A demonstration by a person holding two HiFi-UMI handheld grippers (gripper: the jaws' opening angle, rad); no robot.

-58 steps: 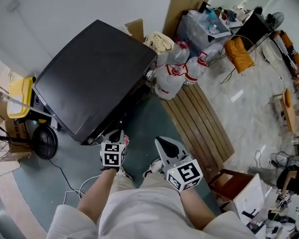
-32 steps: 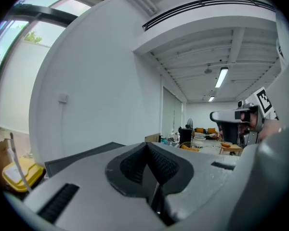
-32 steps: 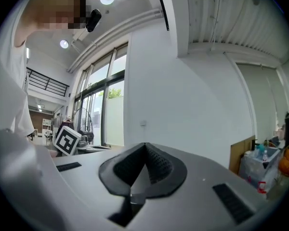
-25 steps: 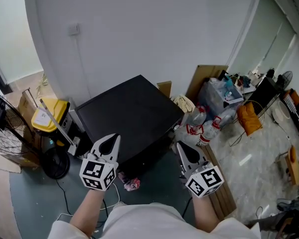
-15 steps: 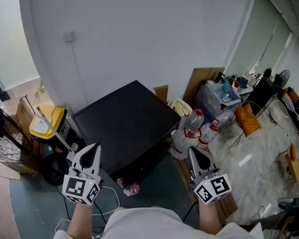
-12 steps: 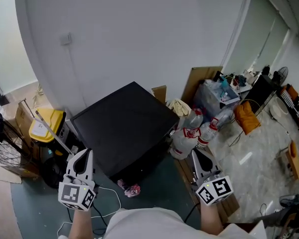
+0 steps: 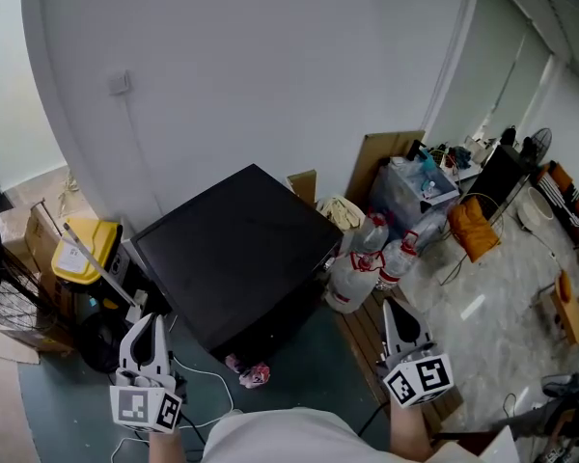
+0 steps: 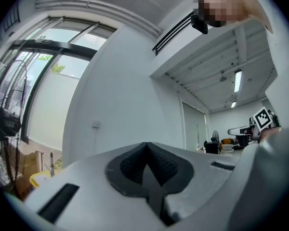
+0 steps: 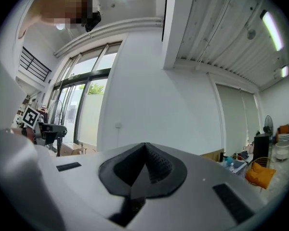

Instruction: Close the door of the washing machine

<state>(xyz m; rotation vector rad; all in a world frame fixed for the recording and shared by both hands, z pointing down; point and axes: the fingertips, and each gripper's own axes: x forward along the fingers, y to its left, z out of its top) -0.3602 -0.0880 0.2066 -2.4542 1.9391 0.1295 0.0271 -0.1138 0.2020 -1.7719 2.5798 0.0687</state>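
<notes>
Head view: washing machine (image 7: 236, 249) at centre, black top seen from above, standing on the floor close to the white wall (image 7: 270, 75) (door itself not made out from here). Off its near-left corner, left gripper (image 7: 147, 324), jaws fully together, nothing between them, clear of the machine. Off the near-right corner, right gripper (image 7: 390, 309), jaws likewise pressed tight and empty. To the machine's right, large water bottles (image 7: 365, 258); to its left, a yellow bin (image 7: 80, 249).

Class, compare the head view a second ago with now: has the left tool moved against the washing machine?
Yes. The left tool has shifted left and down in the frame, clear of the washing machine it overlapped before.
</notes>
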